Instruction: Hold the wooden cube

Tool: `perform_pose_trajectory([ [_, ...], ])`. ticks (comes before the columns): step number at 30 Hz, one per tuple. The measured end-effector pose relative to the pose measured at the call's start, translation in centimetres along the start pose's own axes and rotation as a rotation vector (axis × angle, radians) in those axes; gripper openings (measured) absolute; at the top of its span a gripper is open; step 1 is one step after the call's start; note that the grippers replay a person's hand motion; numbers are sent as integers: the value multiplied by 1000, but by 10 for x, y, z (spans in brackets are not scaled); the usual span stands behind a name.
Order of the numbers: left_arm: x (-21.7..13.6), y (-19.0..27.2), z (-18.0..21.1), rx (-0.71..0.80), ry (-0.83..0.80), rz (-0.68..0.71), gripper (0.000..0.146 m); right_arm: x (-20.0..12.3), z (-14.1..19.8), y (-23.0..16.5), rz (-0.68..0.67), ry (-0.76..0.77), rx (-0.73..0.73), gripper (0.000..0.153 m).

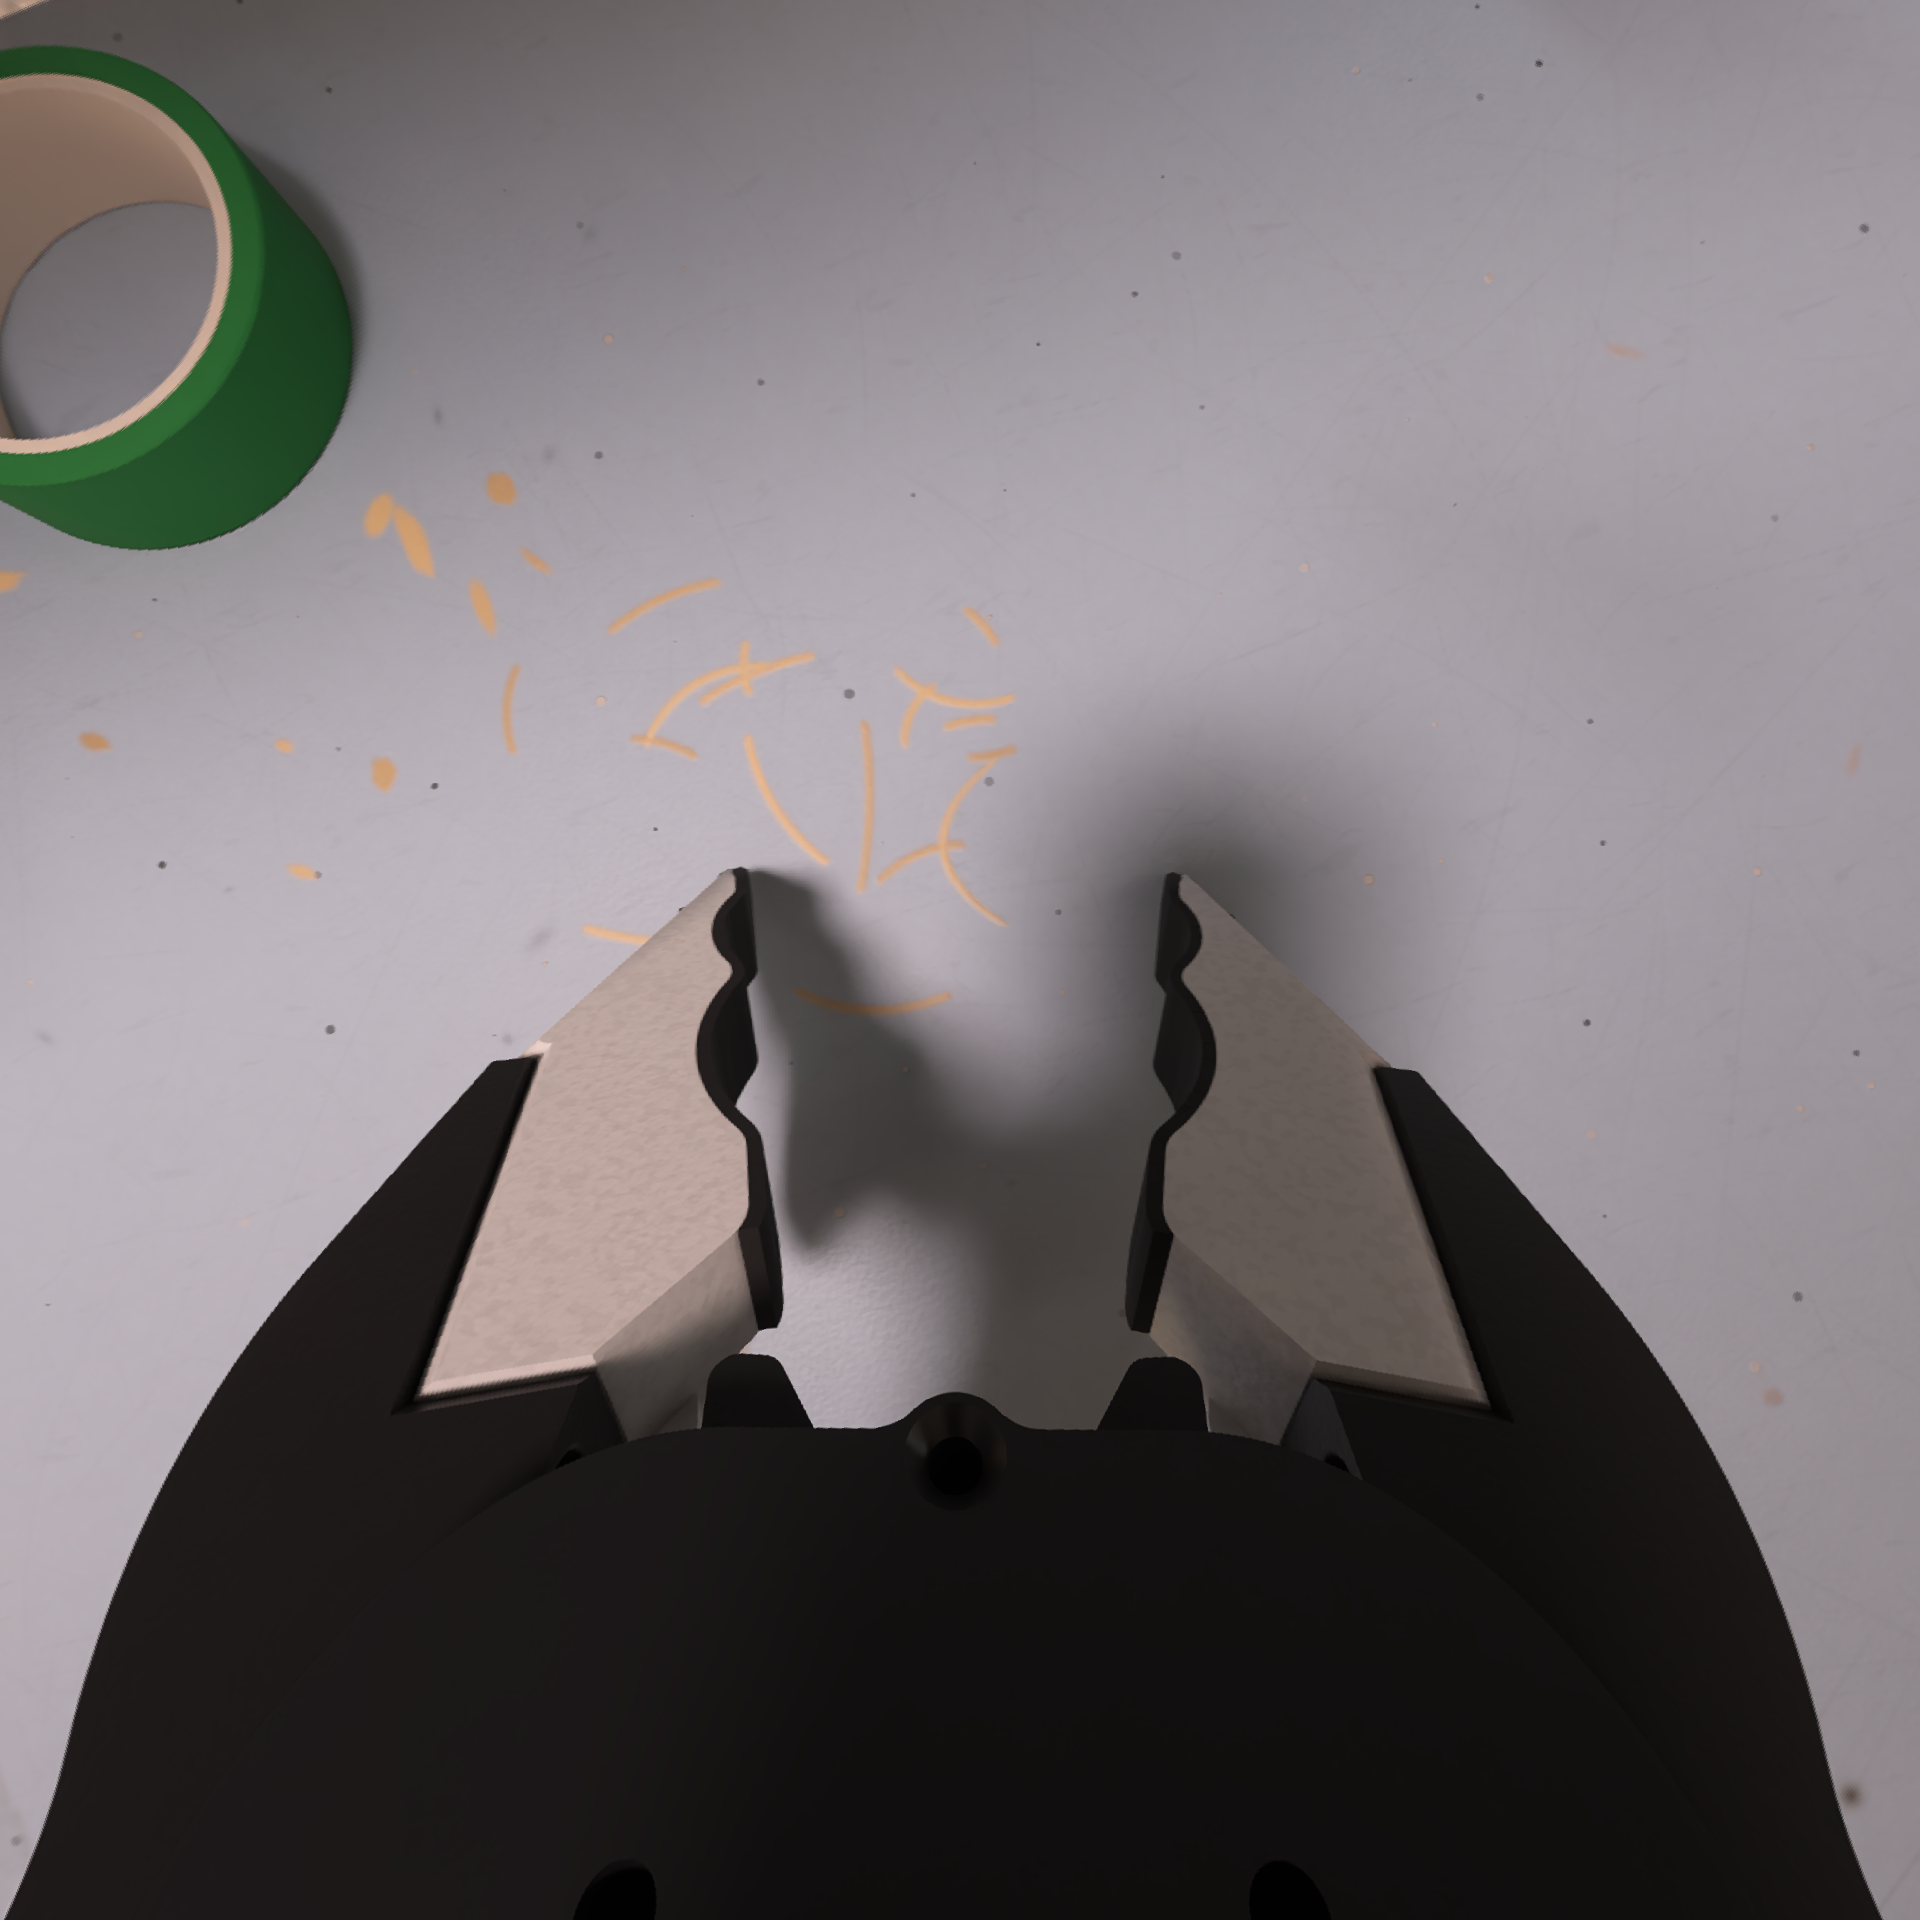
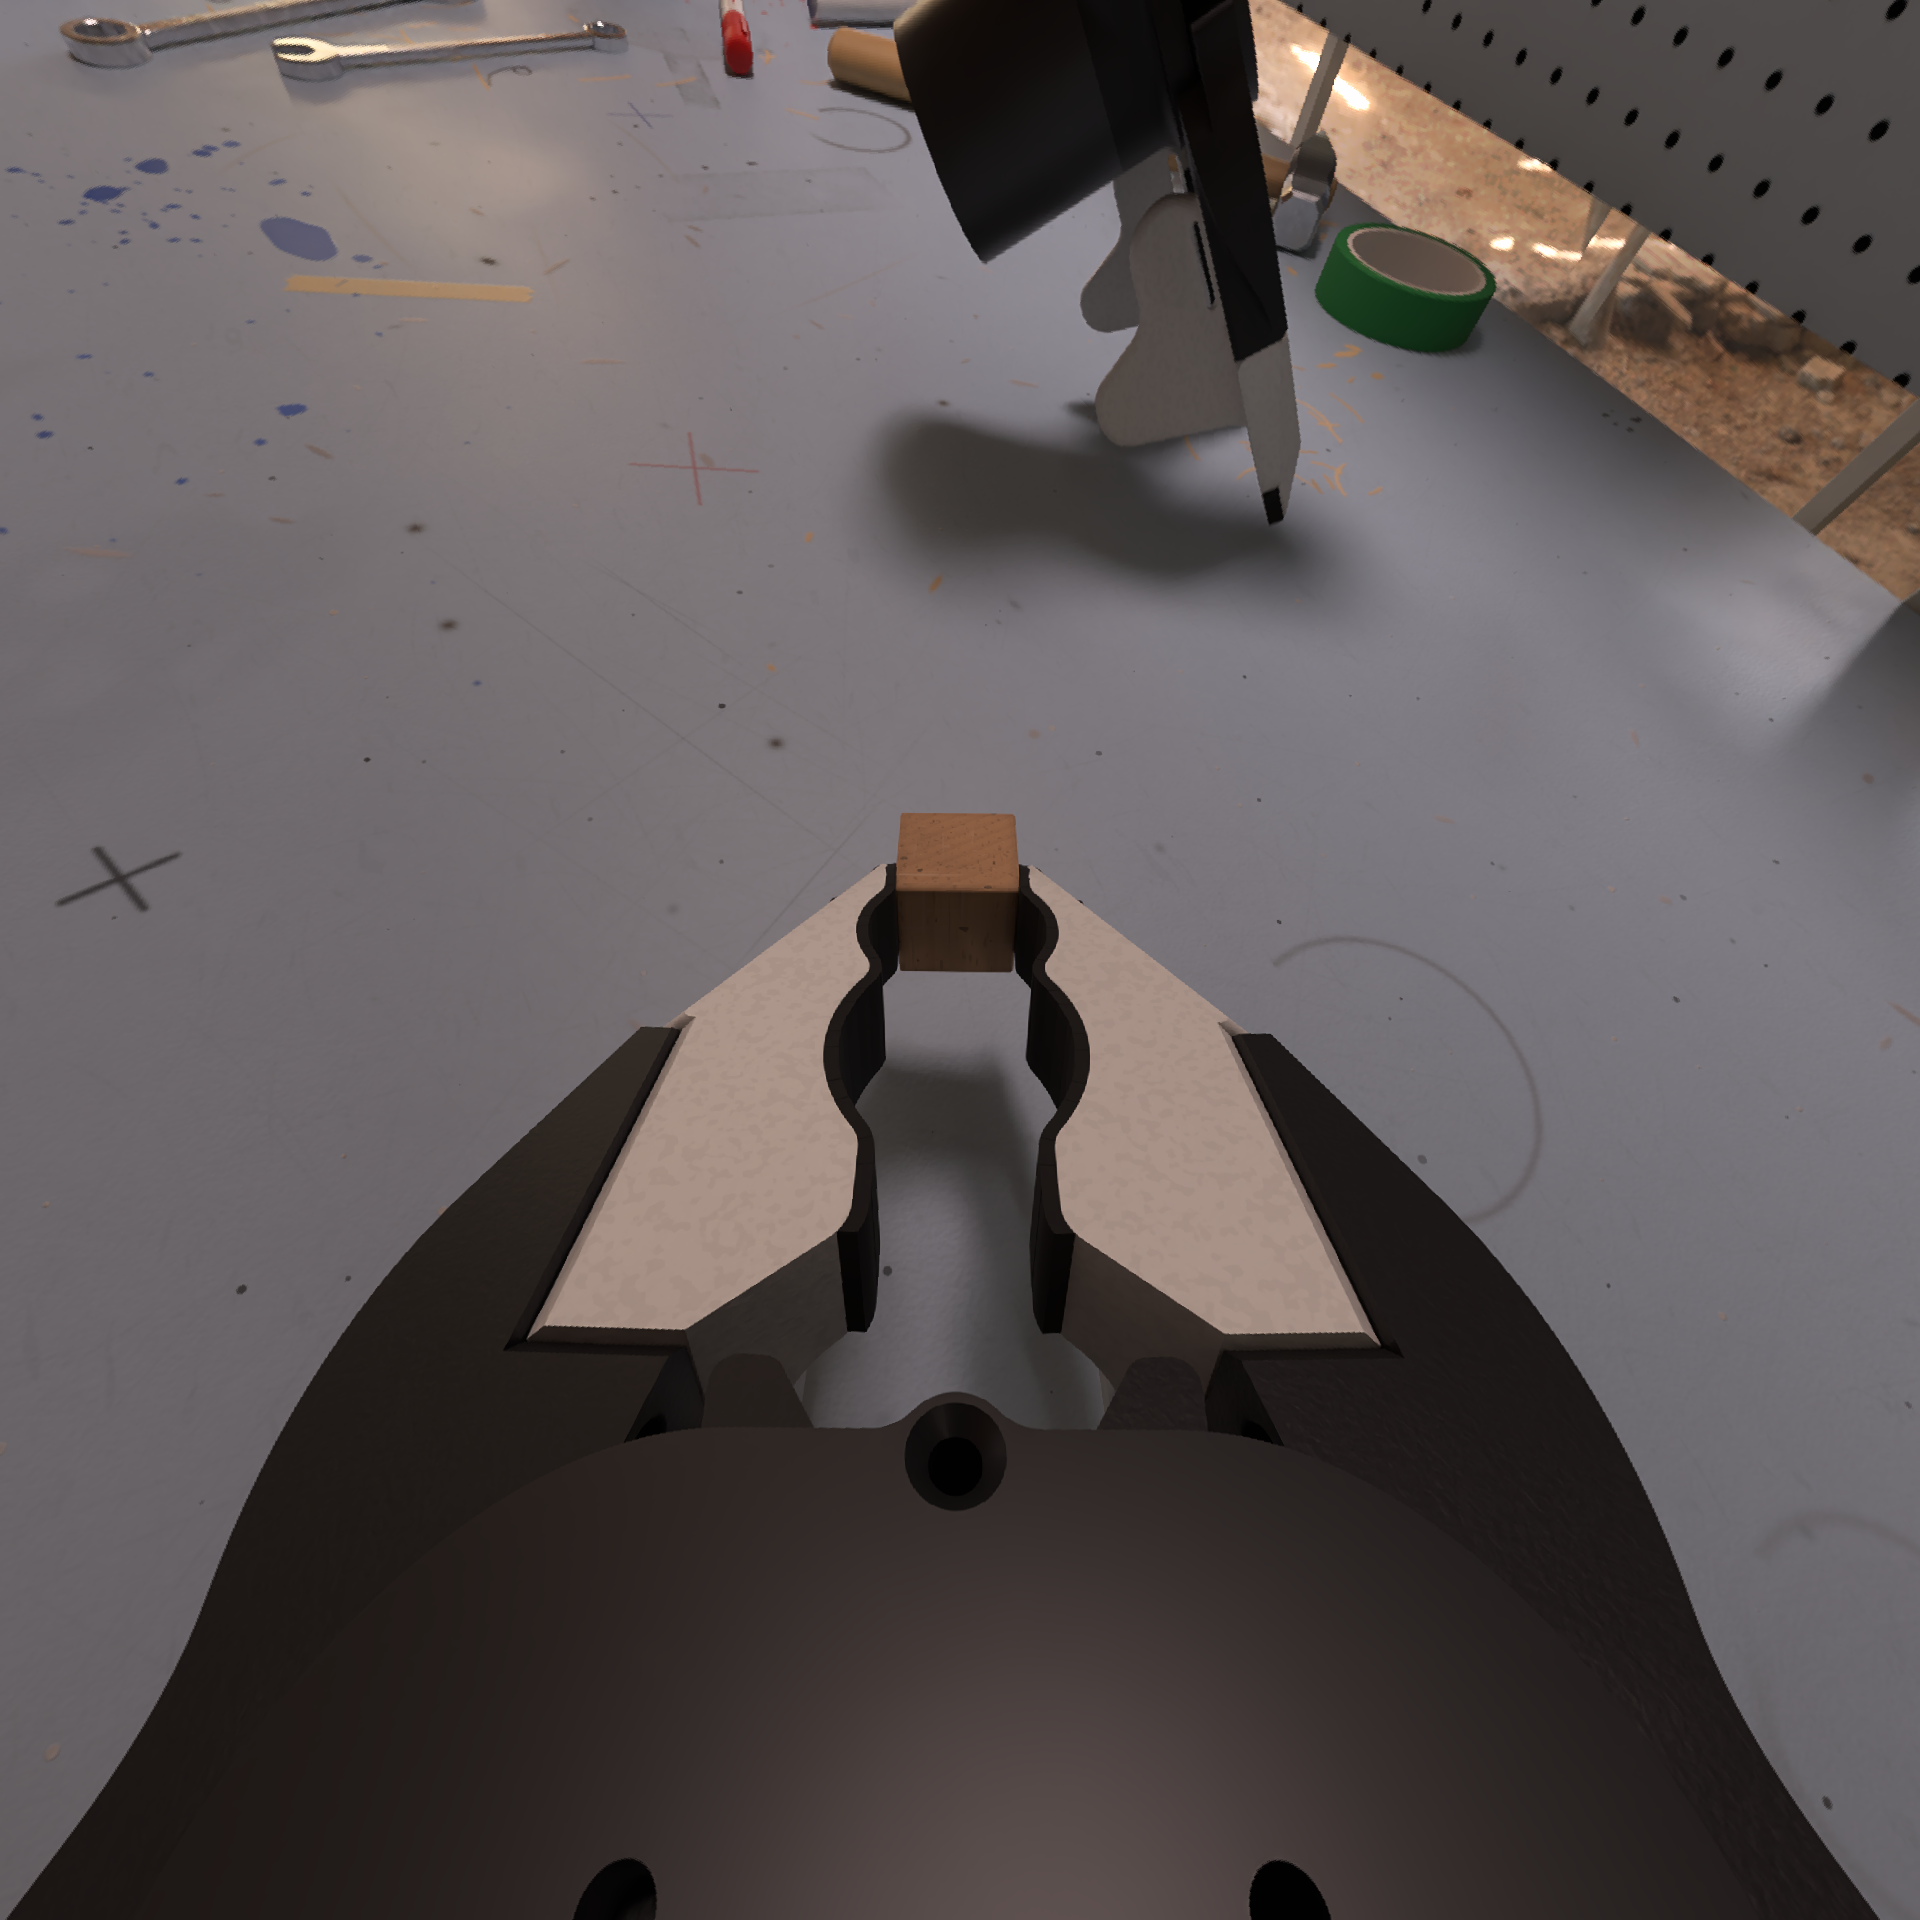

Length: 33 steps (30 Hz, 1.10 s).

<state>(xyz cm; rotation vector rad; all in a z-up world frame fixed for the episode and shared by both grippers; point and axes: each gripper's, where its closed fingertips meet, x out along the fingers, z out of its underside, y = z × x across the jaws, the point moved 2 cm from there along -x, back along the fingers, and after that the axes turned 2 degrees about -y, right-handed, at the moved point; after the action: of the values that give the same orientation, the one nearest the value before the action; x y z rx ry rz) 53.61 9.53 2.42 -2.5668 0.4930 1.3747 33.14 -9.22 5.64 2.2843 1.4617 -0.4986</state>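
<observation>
A small wooden cube (image 2: 956, 894) sits pinched between the tips of my right gripper (image 2: 956, 902), above the grey table; the gripper is shut on it. My left gripper (image 1: 956, 883) is open and empty, pointing down at the table over orange scribble marks. The left gripper also shows in the right wrist view (image 2: 1195, 312), farther off at the upper right, hovering above the table.
A green tape roll (image 1: 208, 343) stands at the left gripper's upper left; it also shows in the right wrist view (image 2: 1403, 286) near the table's right edge. Two wrenches (image 2: 416, 47), a red marker (image 2: 736, 36) and a cardboard tube (image 2: 868, 62) lie far back. A pegboard (image 2: 1714, 125) stands at the right.
</observation>
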Motion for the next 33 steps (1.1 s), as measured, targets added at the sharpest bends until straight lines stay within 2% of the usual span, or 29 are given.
perform_pose_trajectory([
  [3, -1, -6, 0, 5, 8, -4, 60, 1, 1, 1, 0, -11, 6, 21],
  [8, -2, -17, 2, 38, 35, -52, 9, 4, 3, 0, 4, -36, 1, 21],
  [10, -2, -18, 2, 30, 39, -38, 2, 5, 4, 0, 4, -49, -3, 21],
  [14, -7, -21, 1, -4, 80, -12, 2, 7, 6, -1, 4, -72, -14, 21],
  [15, -13, -21, -1, -20, 116, -1, 5, 8, 7, -2, 4, -77, -17, 21],
  [18, -28, -14, -9, -65, 243, 78, 37, 9, 8, -2, 10, -86, -25, 21],
  [21, -15, -14, 1, -44, 139, 4, 90, 10, 9, -2, 13, -96, -33, 21],
  [22, -8, -13, 6, -31, 90, -19, 100, 10, 9, -3, 14, -101, -36, 21],
  [26, -3, -10, 9, -24, 48, -24, 99, 11, 11, -3, 25, -114, -51, 21],
  [27, -5, -9, 8, -16, 37, -25, 94, 12, 11, -3, 27, -119, -55, 21],
  [30, -6, -5, 7, 20, 42, -25, 52, 13, 13, -4, 33, -133, -68, 21],
  [33, -6, -10, 7, 45, 47, -61, 25, 14, 14, -5, 40, -143, -83, 21],
])
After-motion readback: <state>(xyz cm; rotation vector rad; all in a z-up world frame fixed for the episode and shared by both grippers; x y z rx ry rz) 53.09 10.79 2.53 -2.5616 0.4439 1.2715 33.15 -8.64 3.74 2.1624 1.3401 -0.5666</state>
